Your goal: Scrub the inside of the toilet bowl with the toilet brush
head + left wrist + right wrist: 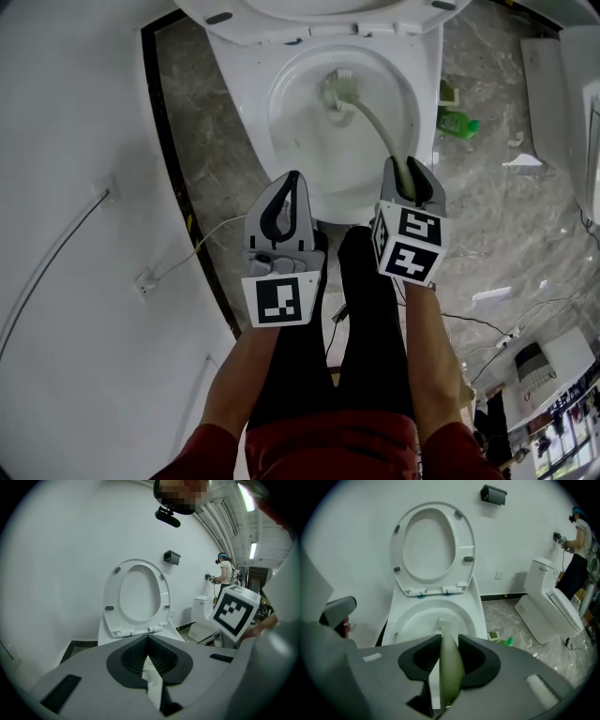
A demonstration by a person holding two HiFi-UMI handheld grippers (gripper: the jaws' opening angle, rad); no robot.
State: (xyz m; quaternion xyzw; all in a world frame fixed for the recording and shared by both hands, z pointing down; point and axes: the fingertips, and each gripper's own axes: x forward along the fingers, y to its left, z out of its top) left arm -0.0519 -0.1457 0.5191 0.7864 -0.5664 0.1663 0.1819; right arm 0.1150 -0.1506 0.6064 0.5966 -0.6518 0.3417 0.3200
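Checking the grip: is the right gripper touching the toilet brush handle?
Touching: in the right gripper view, the right gripper clamps the toilet brush handle between both jaws.

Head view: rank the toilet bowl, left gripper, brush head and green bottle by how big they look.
1. Toilet bowl: largest by far.
2. Left gripper: next, though it sits nearest the camera, which inflates it.
3. Brush head and green bottle: look about alike, too close to rank.
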